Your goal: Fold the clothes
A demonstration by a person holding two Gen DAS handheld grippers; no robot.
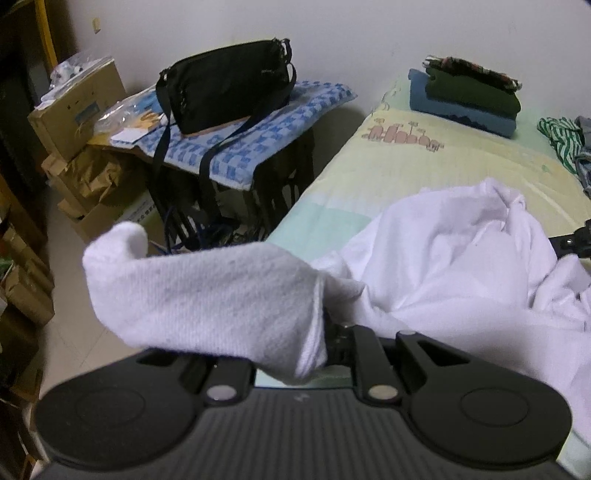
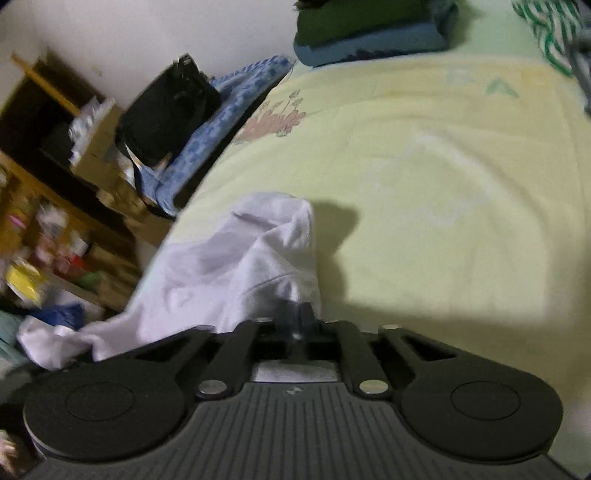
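My left claw (image 1: 325, 325) and right claw (image 2: 297, 325) both pinch the white garment (image 1: 443, 266) (crumpled, mid-frame) over the yellow-green bedsheet (image 2: 424, 166); folded clothes (image 1: 469, 96) sit upper right.

I see white wall (image 1: 351, 33) behind, small outlet (image 1: 96, 25) high on left. Bed (image 1: 424, 166) under pale yellow-green sheet with cartoon print. Beside bed, low black stand (image 1: 280, 184) topped with blue checked cloth (image 1: 258, 125), black bag (image 1: 229, 92) resting on it. Cardboard boxes (image 1: 77, 103) stacked left of stand, papers on top. Pale tiled floor (image 1: 70, 339). Wooden shelves (image 2: 33, 206) at far left, cluttered, blurred. Light dim, indoor.
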